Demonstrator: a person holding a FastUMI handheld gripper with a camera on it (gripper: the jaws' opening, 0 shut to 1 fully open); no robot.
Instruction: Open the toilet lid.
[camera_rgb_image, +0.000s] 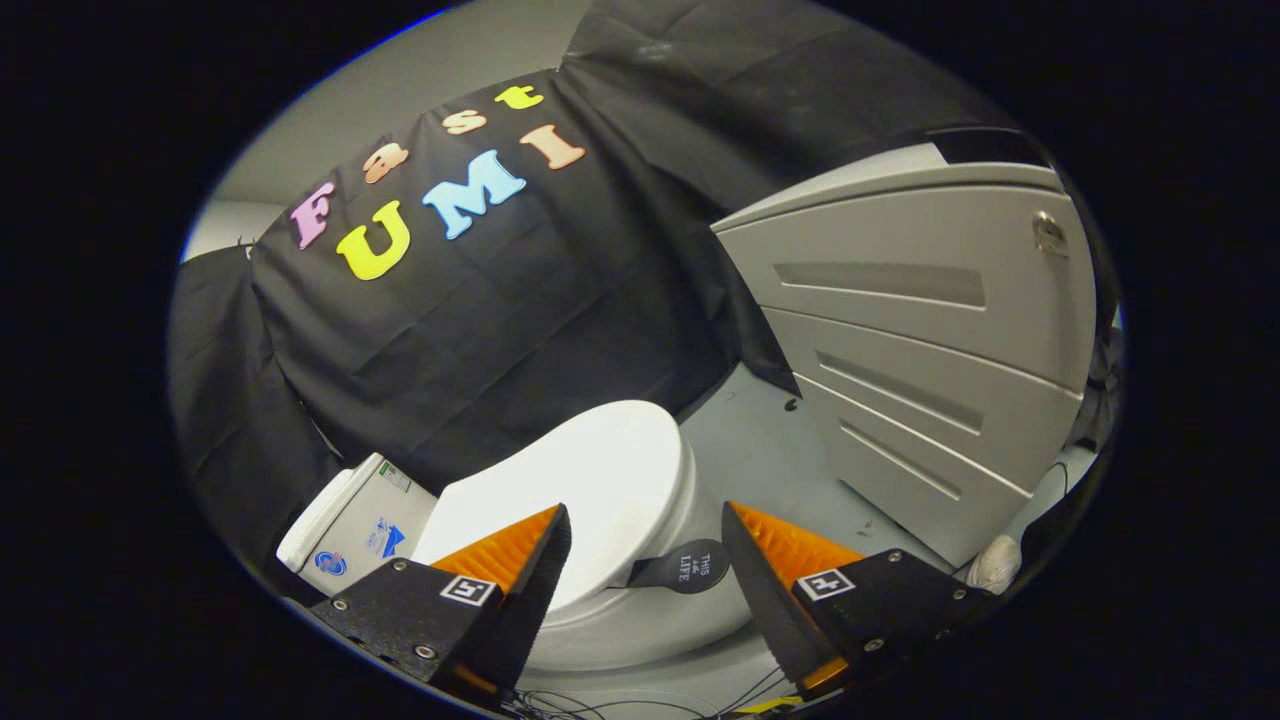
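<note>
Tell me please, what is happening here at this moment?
A person holds a tool above a small white toilet on the grey floor. Its fingers are open and touch nothing. The lid is down, so it is not yet opened. A dark tab sticks out at the lid's front edge and lies between the fingers. The tank is behind the lid, and a grey drawer cabinet stands beside the toilet.

gripper (645, 560) | fingers (520, 570) spread wide apart | nothing clamped between them | view rolled sideways
</note>
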